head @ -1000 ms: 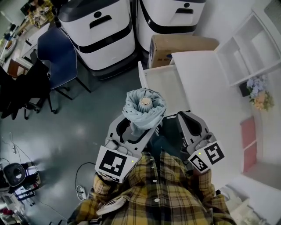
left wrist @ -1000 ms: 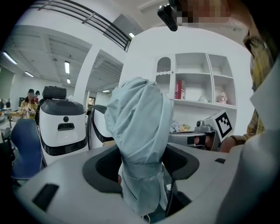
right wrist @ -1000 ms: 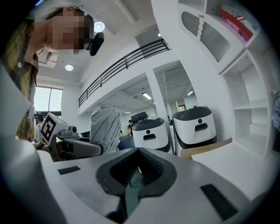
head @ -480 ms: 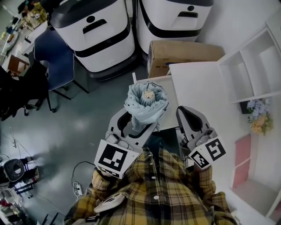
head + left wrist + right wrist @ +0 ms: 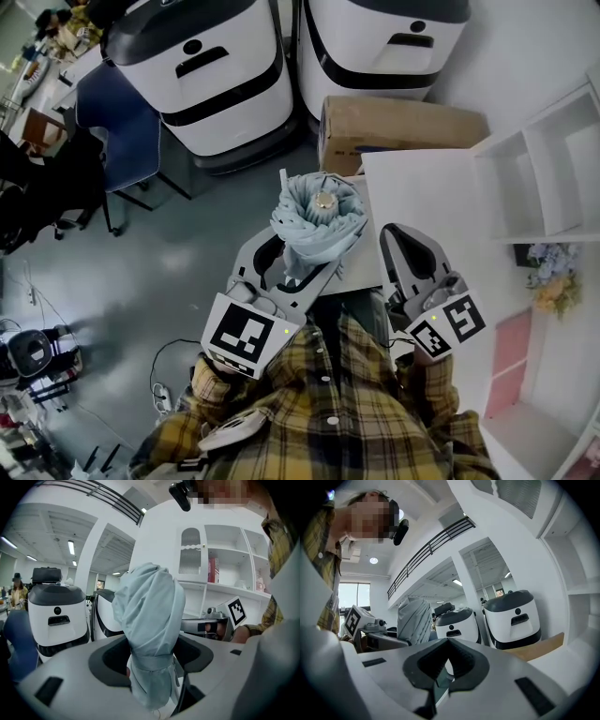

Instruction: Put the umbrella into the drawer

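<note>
Left gripper (image 5: 298,265) clamps its jaws tight on the folded umbrella (image 5: 317,220) at the strapped lower part, holding it upright over the open white drawer (image 5: 357,267), probably ready to lower in, while right gripper (image 5: 401,246) sits alongside, jaws closed together on nothing.

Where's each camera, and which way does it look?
Head view: on the person's head, facing steeply down at the umbrella, both grippers, plaid shirt.
Left gripper view: on the left gripper, along jaws shut on the umbrella; plaid sleeve shows.
Right gripper view: on the right gripper, along shut, empty jaws; shirt shows.
Both gripper views show white machines.
</note>
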Available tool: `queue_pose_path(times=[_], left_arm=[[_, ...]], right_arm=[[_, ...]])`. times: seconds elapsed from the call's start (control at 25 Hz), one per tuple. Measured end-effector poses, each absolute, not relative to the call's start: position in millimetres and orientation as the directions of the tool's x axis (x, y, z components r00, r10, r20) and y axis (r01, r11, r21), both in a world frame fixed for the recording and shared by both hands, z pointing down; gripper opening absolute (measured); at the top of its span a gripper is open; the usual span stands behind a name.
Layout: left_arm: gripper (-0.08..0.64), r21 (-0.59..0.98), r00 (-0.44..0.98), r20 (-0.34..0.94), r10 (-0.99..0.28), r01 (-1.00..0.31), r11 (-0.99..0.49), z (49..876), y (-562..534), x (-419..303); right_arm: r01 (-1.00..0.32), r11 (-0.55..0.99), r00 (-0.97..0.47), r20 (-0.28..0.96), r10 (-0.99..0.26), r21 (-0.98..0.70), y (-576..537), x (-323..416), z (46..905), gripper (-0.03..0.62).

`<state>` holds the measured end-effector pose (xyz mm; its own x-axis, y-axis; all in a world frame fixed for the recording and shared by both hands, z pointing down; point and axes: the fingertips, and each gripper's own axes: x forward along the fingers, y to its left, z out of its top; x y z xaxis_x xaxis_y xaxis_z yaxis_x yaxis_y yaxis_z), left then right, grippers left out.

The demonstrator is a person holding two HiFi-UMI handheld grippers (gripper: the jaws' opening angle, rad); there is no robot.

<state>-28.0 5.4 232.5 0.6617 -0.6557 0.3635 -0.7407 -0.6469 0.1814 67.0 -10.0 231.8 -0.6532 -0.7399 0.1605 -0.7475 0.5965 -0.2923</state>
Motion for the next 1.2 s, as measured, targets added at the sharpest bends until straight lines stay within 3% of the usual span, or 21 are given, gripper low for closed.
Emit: queue_pose_path(times=[0.6, 1.2], left_arm=[[0.299, 0.206, 0.704, 0.358, -0.613, -0.7, -0.684, 239, -1, -26], [0.299, 0.288, 0.686, 0.438, -0.581, -0.719, -0.632, 292, 1, -22]], right_arm=[[-0.774, 0.556, -0.617, 0.163, -0.77, -0.302, -7, 56, 237, 0.015], [-0.759, 0.562, -0.647, 0.283, -0.708, -0.33, 4, 57, 289, 0.015]])
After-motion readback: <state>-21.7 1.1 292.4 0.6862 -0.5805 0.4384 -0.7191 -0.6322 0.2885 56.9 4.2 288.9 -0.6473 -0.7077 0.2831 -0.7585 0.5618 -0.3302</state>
